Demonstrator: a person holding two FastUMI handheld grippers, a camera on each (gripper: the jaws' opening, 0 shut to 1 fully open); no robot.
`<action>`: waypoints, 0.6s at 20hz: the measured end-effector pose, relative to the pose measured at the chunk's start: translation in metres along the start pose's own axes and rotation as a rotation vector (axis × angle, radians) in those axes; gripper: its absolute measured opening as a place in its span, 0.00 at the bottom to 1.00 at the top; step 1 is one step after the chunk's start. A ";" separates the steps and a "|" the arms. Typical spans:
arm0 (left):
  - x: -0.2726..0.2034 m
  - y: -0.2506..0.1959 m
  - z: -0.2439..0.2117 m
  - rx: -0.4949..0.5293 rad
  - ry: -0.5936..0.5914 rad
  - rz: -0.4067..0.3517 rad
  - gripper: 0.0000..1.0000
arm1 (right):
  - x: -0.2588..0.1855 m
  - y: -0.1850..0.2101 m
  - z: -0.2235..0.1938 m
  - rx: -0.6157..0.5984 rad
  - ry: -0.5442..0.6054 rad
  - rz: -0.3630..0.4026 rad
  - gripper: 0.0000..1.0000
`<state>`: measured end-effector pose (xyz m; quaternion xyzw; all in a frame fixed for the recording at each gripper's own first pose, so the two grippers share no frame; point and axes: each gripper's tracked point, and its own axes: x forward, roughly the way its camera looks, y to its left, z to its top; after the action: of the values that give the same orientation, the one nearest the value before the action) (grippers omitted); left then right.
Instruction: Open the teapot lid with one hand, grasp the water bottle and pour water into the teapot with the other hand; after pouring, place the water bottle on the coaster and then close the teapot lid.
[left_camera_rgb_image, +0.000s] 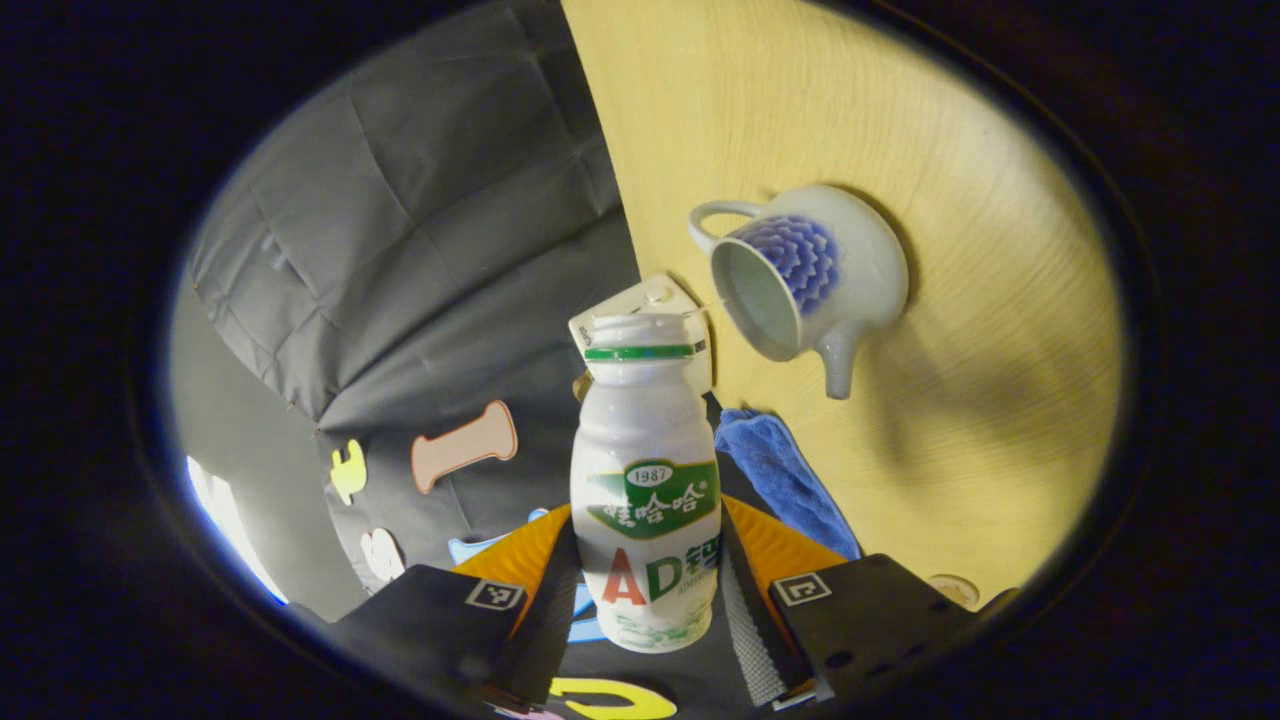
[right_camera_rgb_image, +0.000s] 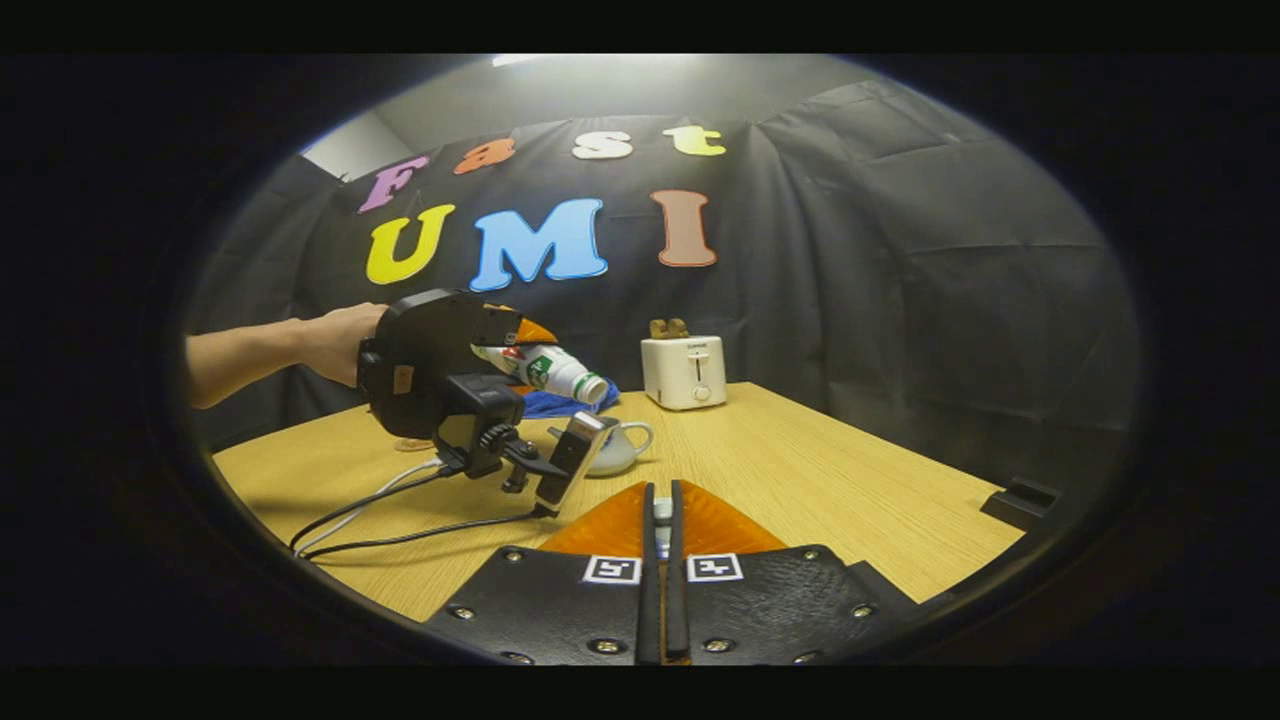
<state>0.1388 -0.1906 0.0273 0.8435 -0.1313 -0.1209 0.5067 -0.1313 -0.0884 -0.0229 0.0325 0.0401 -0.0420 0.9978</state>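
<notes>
The left claw (left_camera_rgb_image: 648, 590) grips the water bottle (left_camera_rgb_image: 648, 480); the right claw (right_camera_rgb_image: 662, 520) is closed, holding something small.

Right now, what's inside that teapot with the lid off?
Through the open mouth of the teapot the left gripper view shows a pale inner wall, with no water visible. The bottom is hidden by the rim. The bottle tips toward it.

Left view tilted, both share teapot (left_camera_rgb_image: 810, 275)

The left gripper (left_camera_rgb_image: 648, 590) clamps a white plastic bottle with a green label (left_camera_rgb_image: 647, 480), its mouth toward the lidless white-and-blue ceramic teapot (left_camera_rgb_image: 810, 275) on the pale wooden table (left_camera_rgb_image: 950, 420).
</notes>
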 end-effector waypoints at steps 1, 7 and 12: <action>0.000 0.001 -0.001 0.007 0.003 0.004 0.78 | 0.000 0.000 0.001 -0.002 -0.001 0.000 0.02; 0.000 -0.001 0.001 -0.017 -0.007 0.000 0.76 | 0.001 0.001 0.001 -0.002 0.000 0.000 0.02; 0.003 -0.014 0.005 -0.100 -0.036 -0.039 0.76 | -0.001 0.004 0.009 -0.014 -0.022 0.002 0.02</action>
<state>0.1409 -0.1892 0.0125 0.8172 -0.1178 -0.1525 0.5432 -0.1314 -0.0846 -0.0134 0.0250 0.0296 -0.0410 0.9984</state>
